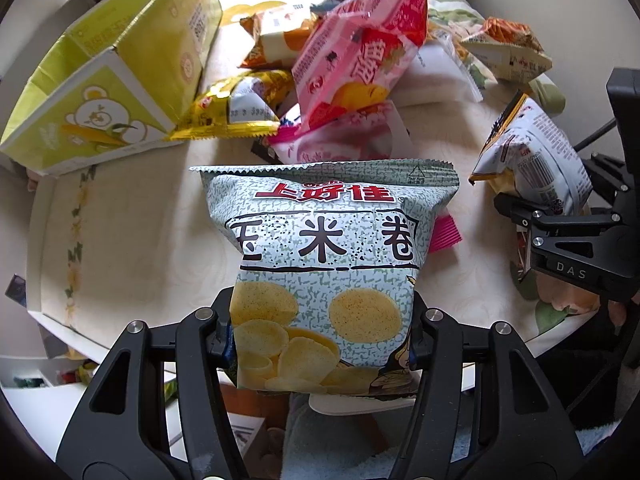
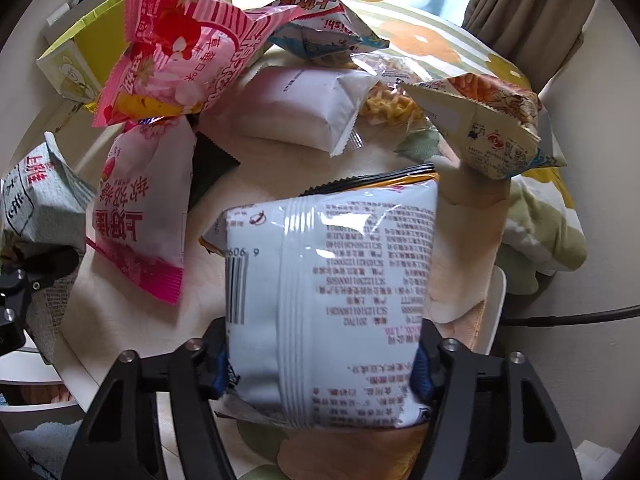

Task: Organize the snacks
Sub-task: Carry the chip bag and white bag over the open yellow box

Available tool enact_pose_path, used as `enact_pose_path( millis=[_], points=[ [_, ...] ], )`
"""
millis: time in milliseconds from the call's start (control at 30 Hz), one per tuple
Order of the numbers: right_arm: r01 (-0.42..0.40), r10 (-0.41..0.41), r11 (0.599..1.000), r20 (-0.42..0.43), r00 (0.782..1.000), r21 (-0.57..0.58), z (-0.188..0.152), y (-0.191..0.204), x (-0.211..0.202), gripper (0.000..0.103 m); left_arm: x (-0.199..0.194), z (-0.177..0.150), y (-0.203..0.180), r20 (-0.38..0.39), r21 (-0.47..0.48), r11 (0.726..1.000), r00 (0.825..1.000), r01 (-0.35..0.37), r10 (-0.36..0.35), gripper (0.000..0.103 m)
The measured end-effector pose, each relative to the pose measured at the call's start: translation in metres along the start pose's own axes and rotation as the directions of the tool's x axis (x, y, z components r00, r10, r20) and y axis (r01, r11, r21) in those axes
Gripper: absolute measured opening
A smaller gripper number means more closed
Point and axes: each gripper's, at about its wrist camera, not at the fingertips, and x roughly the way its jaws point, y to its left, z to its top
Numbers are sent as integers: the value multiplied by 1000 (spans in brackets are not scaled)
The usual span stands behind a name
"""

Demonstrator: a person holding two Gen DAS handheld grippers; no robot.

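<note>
Left wrist view: left tool [image 1: 322,344] grips the green bag [image 1: 324,264]; snack pile [image 1: 344,72] at twelve o'clock. Right tool [image 2: 320,364] grips the white bag [image 2: 328,280].

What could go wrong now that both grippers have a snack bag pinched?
1. The left gripper holds the green corn-curl bag only by its lower end; the puffy pack could slip or burst.
2. The right gripper squeezes the white bag the same way, and it may slide out.
3. The pink bag leans atop the pile beside the yellow-green box; a passing bag could topple it.
</note>
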Motion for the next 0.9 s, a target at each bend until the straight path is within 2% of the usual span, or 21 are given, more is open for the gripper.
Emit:
enact_pose_path(
  millis=[167, 433, 700, 900],
  points=[
    [-16, 16, 999, 13, 1000, 51, 2, -5, -14, 53, -16, 5, -1, 30, -2, 1000, 1000, -7, 7, 54],
    [-25, 17, 997, 94, 995, 79, 22, 0, -60, 53, -59, 23, 18, 138, -26, 999, 990, -21, 24, 54],
    [5, -20, 997, 193, 981, 79, 66, 20, -104, 53, -95, 59, 71, 251, -25, 1000, 968, -8, 14, 54],
    [14, -36, 996, 261, 965, 85, 115, 58, -123, 53, -116, 98, 134, 318, -3, 1000, 948, 14, -12, 54]
  ],
)
